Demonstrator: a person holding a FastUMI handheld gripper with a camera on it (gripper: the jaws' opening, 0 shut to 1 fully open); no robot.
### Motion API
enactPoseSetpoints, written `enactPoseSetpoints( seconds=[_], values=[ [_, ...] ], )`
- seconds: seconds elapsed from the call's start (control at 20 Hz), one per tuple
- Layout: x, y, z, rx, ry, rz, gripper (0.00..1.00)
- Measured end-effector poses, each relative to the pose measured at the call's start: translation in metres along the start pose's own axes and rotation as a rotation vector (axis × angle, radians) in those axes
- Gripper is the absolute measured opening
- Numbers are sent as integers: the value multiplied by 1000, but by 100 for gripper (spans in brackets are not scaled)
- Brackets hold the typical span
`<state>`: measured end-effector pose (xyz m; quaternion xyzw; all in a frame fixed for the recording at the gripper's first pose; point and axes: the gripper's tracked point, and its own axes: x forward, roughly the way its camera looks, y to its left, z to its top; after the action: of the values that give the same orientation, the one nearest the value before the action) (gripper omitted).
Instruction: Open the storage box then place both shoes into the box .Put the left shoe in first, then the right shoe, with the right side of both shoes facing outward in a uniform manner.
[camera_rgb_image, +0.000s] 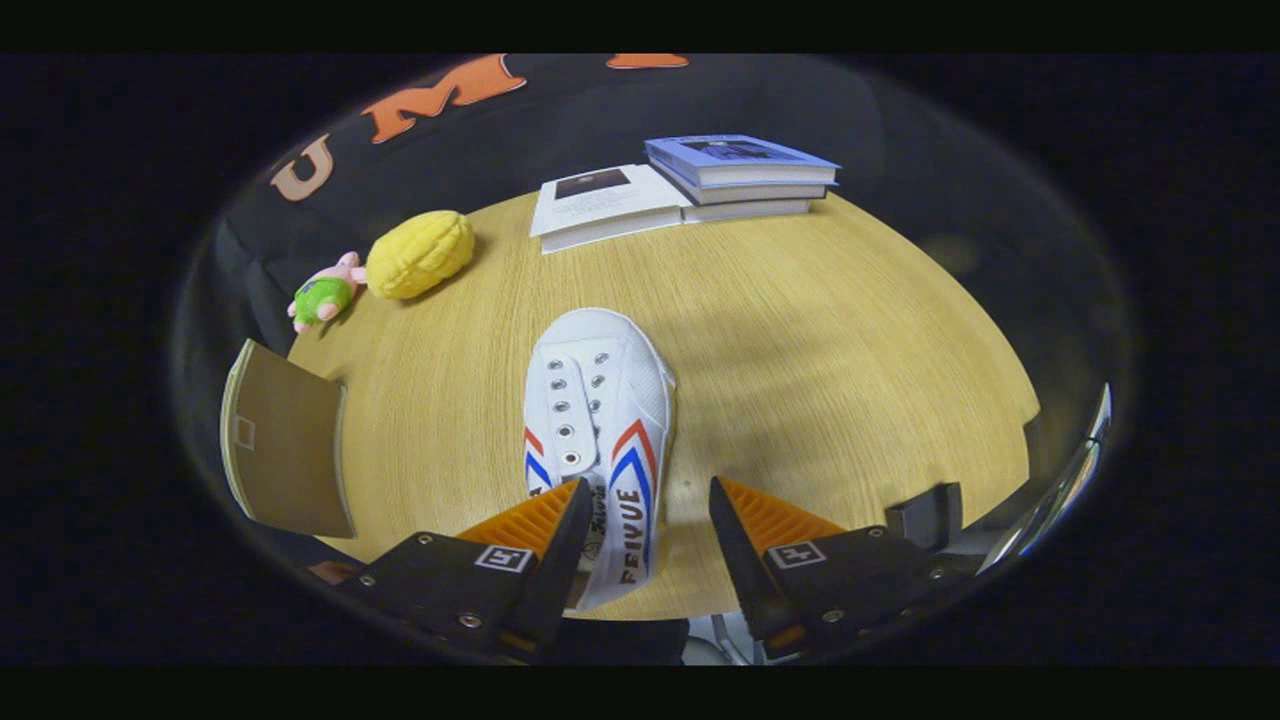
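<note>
my tongs (640, 520) wide, hovering over white sneaker (598, 440) on wood surface (850, 380); heel btwn fingers, toe pointing away. box flap (285, 450) at left. best: center on heel collar, squeeze evenly.

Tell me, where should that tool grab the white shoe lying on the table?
Probably by the heel-end collar of the white shoe, coming from behind the heel. The toe points away and the heel lies between the open tool's fingers, nearer one than the other, so the narrow sidewalls suit a squeeze once centred.
</note>
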<state>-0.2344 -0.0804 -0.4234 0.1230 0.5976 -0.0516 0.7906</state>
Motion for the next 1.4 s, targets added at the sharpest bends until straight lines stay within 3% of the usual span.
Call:
enactPoseSetpoints(
  seconds=[0.15,0.25,0.3,0.45,0.65,0.75,0.85,1.1,1.4],
  values=[
    [10,5,-1,3,7,8,63],
    [14,13,-2,25,24,38,54],
    [17,13,-3,32,35,39,44],
    [15,10,-1,58,45,63,38],
    [14,11,0,117,9,94,18],
    [13,14,1,124,-3,113,14],
    [5,19,6,138,-4,166,11],
    [-22,85,36,150,-39,299,11],
    [-54,167,67,20,-61,406,11]
  ],
)
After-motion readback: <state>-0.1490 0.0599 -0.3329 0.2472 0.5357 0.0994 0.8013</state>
